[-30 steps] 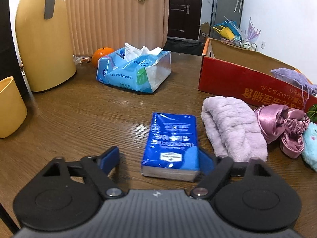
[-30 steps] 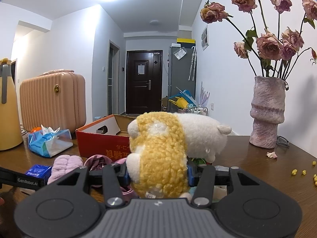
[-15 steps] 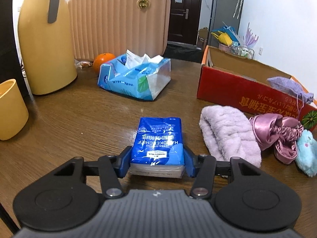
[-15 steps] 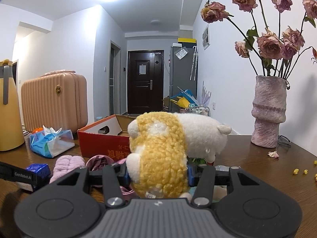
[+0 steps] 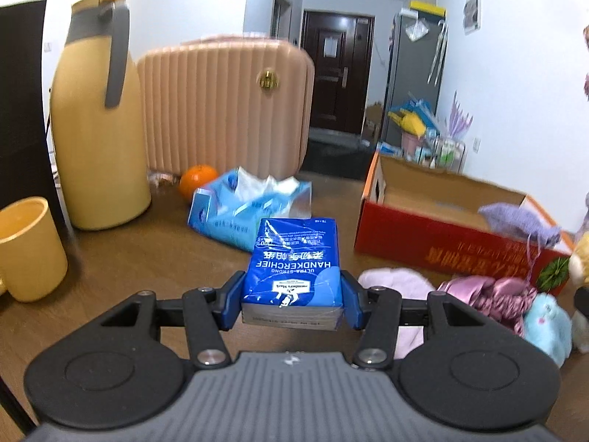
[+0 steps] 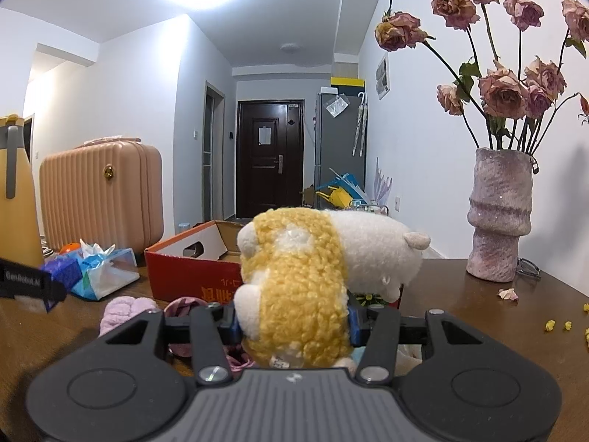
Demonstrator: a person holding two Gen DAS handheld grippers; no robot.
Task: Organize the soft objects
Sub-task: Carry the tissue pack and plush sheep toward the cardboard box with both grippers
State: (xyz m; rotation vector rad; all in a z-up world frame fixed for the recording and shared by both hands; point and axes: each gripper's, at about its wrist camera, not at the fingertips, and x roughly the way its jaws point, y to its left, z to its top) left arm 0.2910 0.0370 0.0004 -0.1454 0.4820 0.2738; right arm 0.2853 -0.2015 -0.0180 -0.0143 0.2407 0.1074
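Note:
My left gripper is shut on a blue handkerchief pack and holds it above the wooden table. My right gripper is shut on a yellow and white plush toy, held in front of the red cardboard box. The box has a purple knit piece draped over its rim. On the table before it lie a pink fluffy cloth, a pink satin scrunchie and a light blue plush.
A yellow jug, a yellow cup, a pink suitcase, an orange and an open tissue pack stand at the left and back. A vase of dried roses stands at the right, with petals nearby.
My left gripper closed on the blue handkerchief pack and lifted it off the table, tilting the view up. My right gripper holds the plush toy almost still.

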